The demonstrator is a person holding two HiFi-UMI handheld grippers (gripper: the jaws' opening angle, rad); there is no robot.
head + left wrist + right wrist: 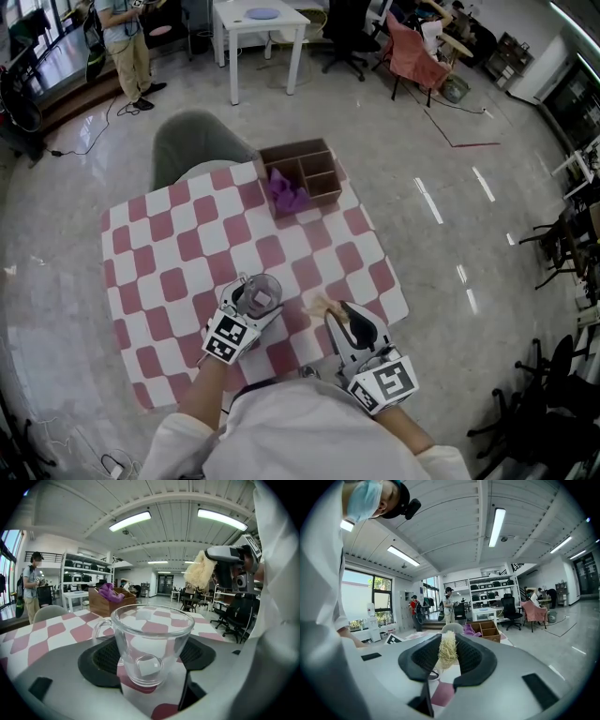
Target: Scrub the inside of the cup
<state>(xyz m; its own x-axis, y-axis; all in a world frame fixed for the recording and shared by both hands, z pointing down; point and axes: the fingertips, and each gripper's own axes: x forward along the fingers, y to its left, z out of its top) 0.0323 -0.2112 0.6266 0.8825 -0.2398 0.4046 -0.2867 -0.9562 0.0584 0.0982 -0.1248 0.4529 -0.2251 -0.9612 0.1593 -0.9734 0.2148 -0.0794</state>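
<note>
A clear glass cup [150,641] with a handle stands upright between the jaws of my left gripper [255,302], which is shut on it above the checked tablecloth [178,272]. The cup [262,292] shows in the head view near the table's front. My right gripper [330,312] is shut on a pale fibrous scrubber [448,649], held just right of the cup and apart from it. In the left gripper view the scrubber [200,571] hangs above and to the right of the cup's rim.
A brown wooden organiser box [302,175] holding a purple cloth [286,194] stands at the table's far edge. A grey chair [192,142] is tucked behind the table. A white table [260,28] and people stand further back.
</note>
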